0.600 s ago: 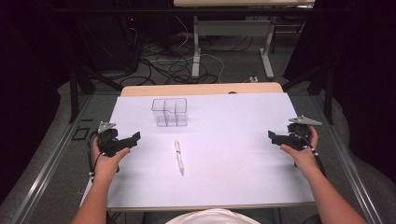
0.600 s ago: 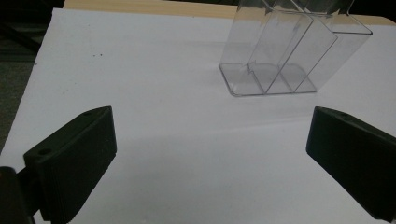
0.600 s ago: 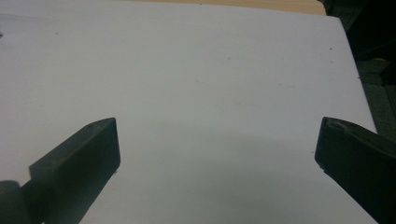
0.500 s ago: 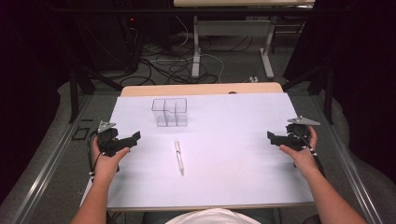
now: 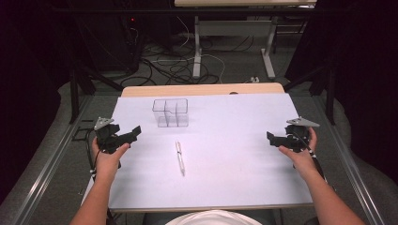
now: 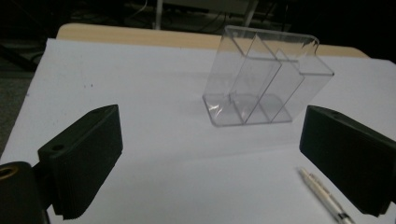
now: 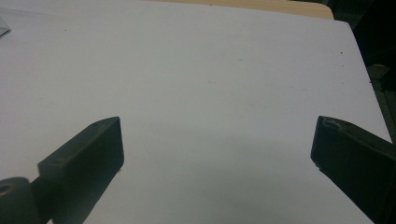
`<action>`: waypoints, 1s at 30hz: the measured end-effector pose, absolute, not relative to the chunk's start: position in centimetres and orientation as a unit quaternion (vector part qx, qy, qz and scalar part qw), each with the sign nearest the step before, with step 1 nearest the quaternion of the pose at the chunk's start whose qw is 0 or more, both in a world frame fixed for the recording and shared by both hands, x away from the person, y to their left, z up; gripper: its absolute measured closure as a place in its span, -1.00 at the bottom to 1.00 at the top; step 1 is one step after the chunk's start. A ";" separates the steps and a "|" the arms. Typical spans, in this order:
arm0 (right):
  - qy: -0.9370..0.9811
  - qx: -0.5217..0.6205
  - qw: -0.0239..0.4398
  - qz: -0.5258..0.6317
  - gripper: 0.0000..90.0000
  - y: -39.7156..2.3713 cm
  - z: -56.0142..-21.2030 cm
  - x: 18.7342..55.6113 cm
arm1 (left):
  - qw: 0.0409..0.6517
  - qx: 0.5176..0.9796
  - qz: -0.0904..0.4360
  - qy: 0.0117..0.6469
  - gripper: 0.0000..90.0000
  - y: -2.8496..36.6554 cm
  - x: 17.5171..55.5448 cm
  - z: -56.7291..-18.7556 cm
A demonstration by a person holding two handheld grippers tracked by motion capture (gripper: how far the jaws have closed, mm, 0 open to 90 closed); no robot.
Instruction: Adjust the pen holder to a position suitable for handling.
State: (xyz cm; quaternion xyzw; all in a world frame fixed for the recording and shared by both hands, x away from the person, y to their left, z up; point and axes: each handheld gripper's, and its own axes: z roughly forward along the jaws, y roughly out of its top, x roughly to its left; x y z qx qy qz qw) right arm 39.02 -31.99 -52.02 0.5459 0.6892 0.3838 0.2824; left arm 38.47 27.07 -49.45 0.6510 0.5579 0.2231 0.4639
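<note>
- While I am holding one claw in each hand over the white sheet on the table (image 5: 220, 187), both are hanging free and gripping nothing.
- I am keeping the left claw (image 5: 133, 133) near the left edge of the sheet, with its two black jaws standing wide apart and only bare sheet between them, as the left gripper view is showing.
- I am pointing it toward the clear acrylic organizer (image 5: 170, 112), which is standing upright on the far part of the sheet, left of the middle, with thin walls dividing it into compartments.
- Through the left gripper view I am seeing that organizer (image 6: 266, 79) ahead of the jaws and well apart from them, not touching either one.
- I am also seeing the white pen (image 5: 179, 158) lying flat on the sheet, just nearer to me than the organizer and apart from it, running roughly away from me.
- In the left gripper view the pen (image 6: 324, 193) is lying just beside the inner face of one jaw, at the lower right corner.
- I am holding the right claw (image 5: 271, 139) near the right edge of the sheet, well apart from the pen and the organizer.
- Its jaws are gaping wide too, with blank white sheet between them in the right gripper view.
</note>
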 end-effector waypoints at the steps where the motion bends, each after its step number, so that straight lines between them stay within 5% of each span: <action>1: 0.689 0.546 0.282 0.384 -0.95 -32.0 -52.0 39.0 | 0.468 0.647 0.226 0.558 -0.87 27.0 38.5 -49.2; 30: 0.687 0.553 0.282 0.379 -0.86 -31.8 -52.4 39.0 | 0.450 0.636 0.271 0.565 -0.06 23.4 44.5 -42.1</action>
